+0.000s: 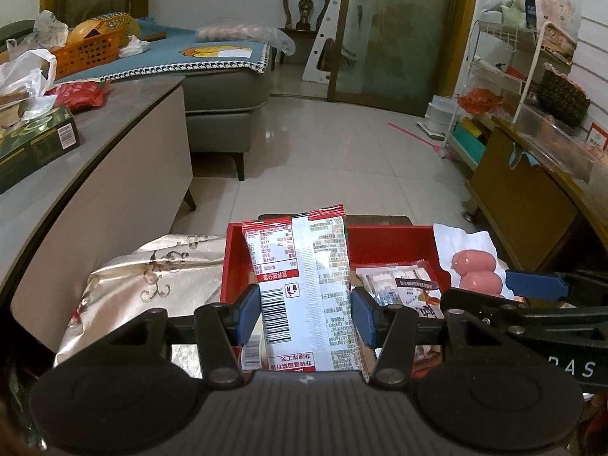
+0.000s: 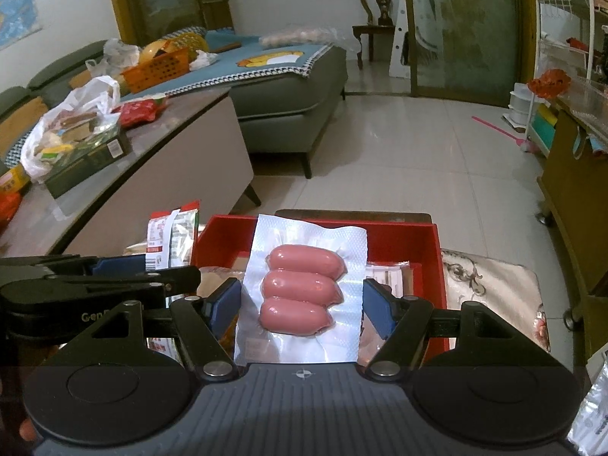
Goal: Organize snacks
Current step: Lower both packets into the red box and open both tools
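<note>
From the left wrist camera, the left gripper [image 1: 306, 313] is clamped on a red and white snack packet [image 1: 304, 288], its 2 blue pads [image 1: 249, 313] pressing the packet's side edges. The packet stands upright with its barcode side facing the camera, held over the near part of a red bin [image 1: 383, 245]. Inside the bin lies another small packet [image 1: 402, 285]. To the right, the right gripper [image 1: 490, 288] comes in from the side holding a clear sausage pack [image 1: 473, 266] over the bin's right end. Left of the bin lies a silvery patterned cloth [image 1: 152, 277]. Farther left is a grey table [image 1: 125, 114] carrying a green box [image 1: 36, 140] and a white plastic bag [image 1: 26, 68]. A grey sofa [image 1: 224, 106] stands behind on the tiled floor [image 1: 334, 152].

From the right wrist camera, the right gripper [image 2: 302, 304] is closed on the sausage pack [image 2: 304, 288], which holds 3 pink sausages stacked one above the other; the blue pads [image 2: 228, 304] meet the pack's left and right edges. The pack sits over the middle of the red bin [image 2: 402, 239]. At the left, the left gripper [image 2: 159, 266] reaches in with the snack packet [image 2: 171, 239] just beyond the bin's left wall. The patterned cloth [image 2: 494, 285] lies right of the bin. The table [image 2: 182, 144], green box [image 2: 87, 163] and plastic bag [image 2: 72, 117] are at the left, well apart from the bin.
</note>
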The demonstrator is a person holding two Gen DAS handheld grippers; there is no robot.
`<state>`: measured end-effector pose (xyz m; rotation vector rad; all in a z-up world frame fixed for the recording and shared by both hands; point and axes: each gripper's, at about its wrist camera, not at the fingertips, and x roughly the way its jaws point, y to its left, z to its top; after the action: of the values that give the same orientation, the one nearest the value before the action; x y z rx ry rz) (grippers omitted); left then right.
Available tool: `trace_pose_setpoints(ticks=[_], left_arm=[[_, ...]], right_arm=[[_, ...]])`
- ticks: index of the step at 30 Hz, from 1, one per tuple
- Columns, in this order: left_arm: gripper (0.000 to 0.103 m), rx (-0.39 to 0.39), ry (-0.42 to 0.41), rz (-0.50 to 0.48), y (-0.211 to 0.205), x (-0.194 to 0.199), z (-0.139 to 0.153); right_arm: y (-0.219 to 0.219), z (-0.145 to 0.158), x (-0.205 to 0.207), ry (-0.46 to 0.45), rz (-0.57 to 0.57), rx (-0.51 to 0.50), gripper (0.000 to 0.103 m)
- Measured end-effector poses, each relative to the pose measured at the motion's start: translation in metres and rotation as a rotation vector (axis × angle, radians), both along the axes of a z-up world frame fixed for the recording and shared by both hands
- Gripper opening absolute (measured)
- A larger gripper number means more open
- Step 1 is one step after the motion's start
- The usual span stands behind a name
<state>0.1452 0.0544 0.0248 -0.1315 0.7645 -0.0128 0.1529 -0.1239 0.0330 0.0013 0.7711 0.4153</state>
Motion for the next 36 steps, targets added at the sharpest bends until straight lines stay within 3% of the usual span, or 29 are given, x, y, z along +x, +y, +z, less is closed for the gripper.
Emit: trace_pose_setpoints(ticks=[16, 36], left_arm=[[0.045, 0.01, 0.021, 0.001, -0.013, 0.031, -0.012], [0.045, 0.075, 0.061, -0.009, -0.032, 0.061, -0.044]], right_arm=[[-0.009, -0.013, 0.025, 0.025, -0.034, -0.006, 0.075], [-0.013, -0.06, 0.067, 0.103, -0.054, -0.058, 0.076]])
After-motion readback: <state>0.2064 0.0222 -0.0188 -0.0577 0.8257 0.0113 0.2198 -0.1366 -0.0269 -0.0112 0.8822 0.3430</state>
